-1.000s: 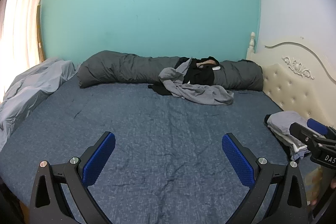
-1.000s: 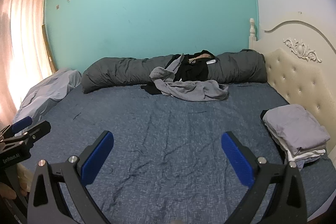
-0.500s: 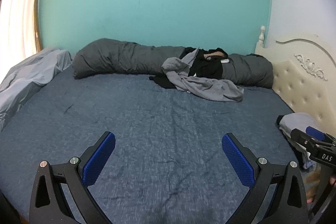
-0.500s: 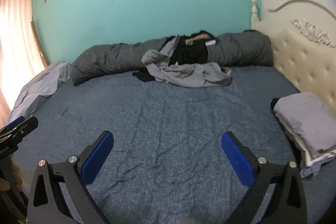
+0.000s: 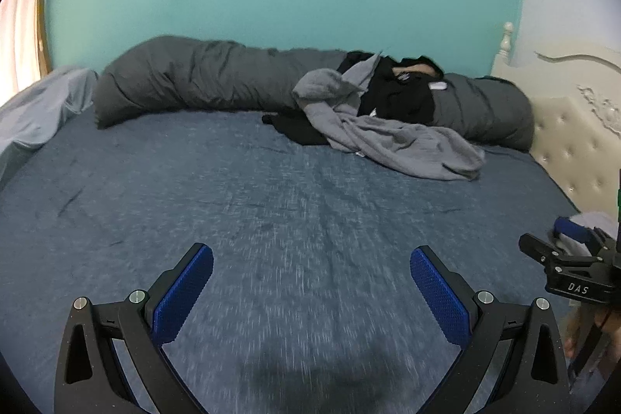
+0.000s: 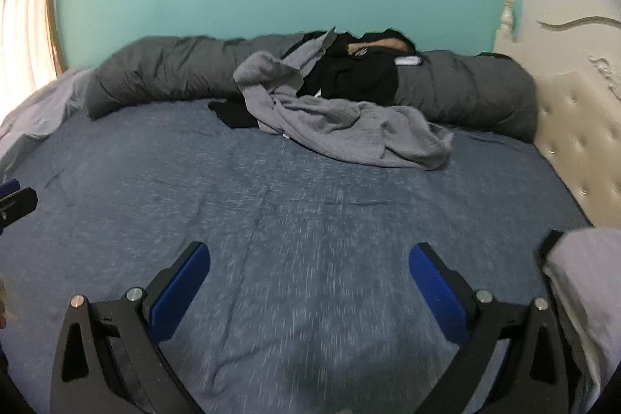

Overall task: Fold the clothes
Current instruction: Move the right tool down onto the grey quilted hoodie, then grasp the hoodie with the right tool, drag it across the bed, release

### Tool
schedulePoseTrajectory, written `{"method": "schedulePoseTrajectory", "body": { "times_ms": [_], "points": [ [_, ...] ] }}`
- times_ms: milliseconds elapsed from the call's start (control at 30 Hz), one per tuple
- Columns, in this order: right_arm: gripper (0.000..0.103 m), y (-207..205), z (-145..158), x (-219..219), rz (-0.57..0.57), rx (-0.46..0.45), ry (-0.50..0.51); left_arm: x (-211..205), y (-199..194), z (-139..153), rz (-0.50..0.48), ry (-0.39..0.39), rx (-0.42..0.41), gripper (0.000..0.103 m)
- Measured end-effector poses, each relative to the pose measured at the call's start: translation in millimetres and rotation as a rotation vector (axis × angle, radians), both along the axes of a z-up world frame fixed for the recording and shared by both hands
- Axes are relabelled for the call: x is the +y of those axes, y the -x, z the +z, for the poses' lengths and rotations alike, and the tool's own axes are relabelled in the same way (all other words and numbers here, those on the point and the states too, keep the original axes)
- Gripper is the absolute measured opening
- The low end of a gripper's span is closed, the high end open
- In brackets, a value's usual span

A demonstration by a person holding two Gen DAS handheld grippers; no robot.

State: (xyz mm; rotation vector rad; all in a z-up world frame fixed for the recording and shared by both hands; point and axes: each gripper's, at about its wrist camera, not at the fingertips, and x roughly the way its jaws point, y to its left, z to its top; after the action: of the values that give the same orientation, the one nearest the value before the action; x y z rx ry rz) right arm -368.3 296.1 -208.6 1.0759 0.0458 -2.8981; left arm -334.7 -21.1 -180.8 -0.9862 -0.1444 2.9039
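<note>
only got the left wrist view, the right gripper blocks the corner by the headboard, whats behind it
observer: A folded stack of light grey cloth lies on the blue bedsheet, beside the cream tufted headboard.
operator: are the right jaws open, cant tell from side on
observer: Yes. The right gripper has its jaws wide apart, with nothing between them.

Dim; window glare left; motion blur below.
</note>
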Motion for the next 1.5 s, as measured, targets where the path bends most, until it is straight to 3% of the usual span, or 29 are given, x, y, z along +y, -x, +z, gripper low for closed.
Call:
{"method": "schedulePoseTrajectory", "body": {
  "times_ms": [133, 200, 467, 900, 1033, 1200, 1267, 1333, 1400, 1433, 1500],
  "points": [
    [0.102, 57, -27, 11, -0.037, -0.082, 0.071, -6, 43, -20, -0.001, -0.024, -0.031, 0.103],
    [0.091, 82, -37, 14, -0.052, -0.116, 0.071, -10, 64, -28, 0.0, -0.043, -0.058, 0.103],
    [0.09, 181, -61, 15, -0.072, -0.199, 0.082, -26, 129, -49, 0.02, -0.093, -0.112, 0.103],
    [0.086, 301, -112, -12, -0.023, -0.192, -0.105, -54, 180, -102, 0.044, -0.135, -0.207, 0.103],
    [0.07, 330, -123, -10, -0.033, -0.201, -0.142, -63, 190, -110, 0.055, -0.145, -0.217, 0.103],
    [0.066, 361, -141, -12, -0.04, -0.237, -0.18, -68, 199, -115, 0.052, -0.159, -0.216, 0.103],
    [0.061, 367, -147, -16, -0.025, -0.231, -0.23, -68, 199, -116, 0.04, -0.162, -0.207, 0.103],
    [0.03, 373, -154, -19, -0.012, -0.226, -0.29, -68, 198, -117, 0.024, -0.169, -0.198, 0.103],
    [0.012, 378, -157, -15, -0.013, -0.23, -0.304, -68, 194, -119, 0.015, -0.176, -0.195, 0.103],
    [0.005, 378, -155, -12, -0.016, -0.221, -0.291, -69, 191, -119, 0.011, -0.181, -0.193, 0.103],
    [0.004, 371, -146, -11, -0.008, -0.186, -0.278, -70, 184, -120, 0.004, -0.18, -0.187, 0.103]
  ]
}}
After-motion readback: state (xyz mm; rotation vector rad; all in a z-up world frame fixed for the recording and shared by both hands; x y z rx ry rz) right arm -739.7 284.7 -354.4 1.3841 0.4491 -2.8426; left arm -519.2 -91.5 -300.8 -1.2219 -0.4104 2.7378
